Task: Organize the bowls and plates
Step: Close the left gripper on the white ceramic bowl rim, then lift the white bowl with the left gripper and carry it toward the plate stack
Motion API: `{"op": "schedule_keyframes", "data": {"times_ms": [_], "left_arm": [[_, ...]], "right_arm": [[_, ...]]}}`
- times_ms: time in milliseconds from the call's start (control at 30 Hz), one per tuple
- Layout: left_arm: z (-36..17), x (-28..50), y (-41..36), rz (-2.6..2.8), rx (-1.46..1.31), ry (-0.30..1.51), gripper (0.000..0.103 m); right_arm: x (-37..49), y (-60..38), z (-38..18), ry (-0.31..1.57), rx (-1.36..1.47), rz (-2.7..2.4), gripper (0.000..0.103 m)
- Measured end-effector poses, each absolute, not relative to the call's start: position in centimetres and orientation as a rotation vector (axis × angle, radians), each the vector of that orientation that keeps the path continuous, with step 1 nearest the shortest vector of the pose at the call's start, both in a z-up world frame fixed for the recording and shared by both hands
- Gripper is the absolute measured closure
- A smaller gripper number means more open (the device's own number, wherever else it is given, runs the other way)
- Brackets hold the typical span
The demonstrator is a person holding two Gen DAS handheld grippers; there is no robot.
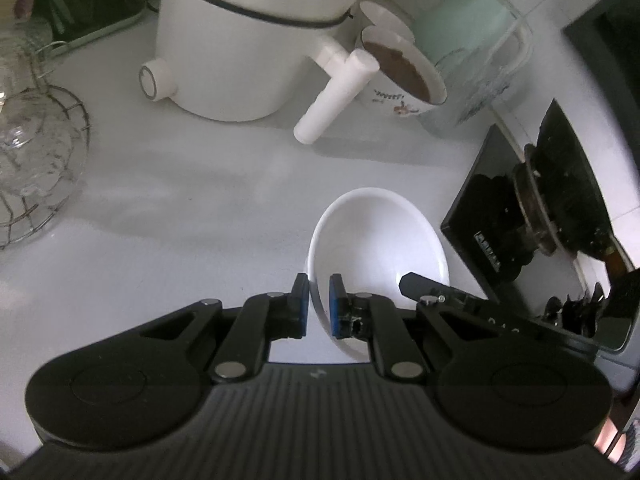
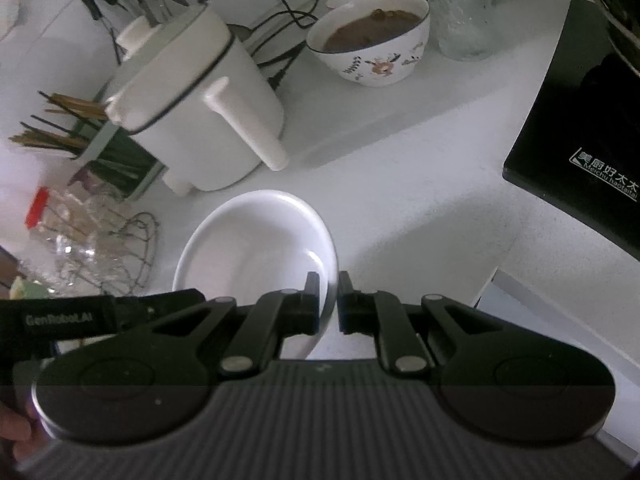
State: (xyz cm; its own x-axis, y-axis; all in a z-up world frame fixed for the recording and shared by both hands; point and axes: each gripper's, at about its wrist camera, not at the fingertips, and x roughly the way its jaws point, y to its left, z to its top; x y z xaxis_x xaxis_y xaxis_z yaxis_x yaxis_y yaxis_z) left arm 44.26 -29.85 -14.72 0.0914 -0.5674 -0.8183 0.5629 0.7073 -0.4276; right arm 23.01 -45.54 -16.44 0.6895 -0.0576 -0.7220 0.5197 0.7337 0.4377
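The bowl (image 1: 380, 236) at lower centre looks like glossy white glazed ceramic, smooth. The bench (image 1: 180, 184) is smooth, pale and faintly shiny. The pot (image 1: 244, 40) at upper centre is matt white plastic. The basket (image 1: 44, 168) at left is thin bare metal wire. The hob (image 2: 580, 128) at right is glossy black glass.

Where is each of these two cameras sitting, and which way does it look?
Left wrist: on the left gripper, looking forward and down along its fingers, which pinch the white bowl at its rim; the other gripper's tip shows.
Right wrist: on the right gripper, pinching the same white bowl; the left gripper's body shows.
Shared: bowl, white pot, patterned bowl.
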Motion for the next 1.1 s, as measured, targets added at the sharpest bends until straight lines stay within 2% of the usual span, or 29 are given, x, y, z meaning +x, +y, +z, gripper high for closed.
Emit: {"op": "schedule_keyframes", "data": {"times_ms": [1100], "left_arm": [[-8.7, 39.1, -19.6, -0.779, -0.168, 1.152, 0.091]], "right_arm": [[20.1, -38.7, -10.5, 0.722, 0.584, -0.254, 0.092]]}}
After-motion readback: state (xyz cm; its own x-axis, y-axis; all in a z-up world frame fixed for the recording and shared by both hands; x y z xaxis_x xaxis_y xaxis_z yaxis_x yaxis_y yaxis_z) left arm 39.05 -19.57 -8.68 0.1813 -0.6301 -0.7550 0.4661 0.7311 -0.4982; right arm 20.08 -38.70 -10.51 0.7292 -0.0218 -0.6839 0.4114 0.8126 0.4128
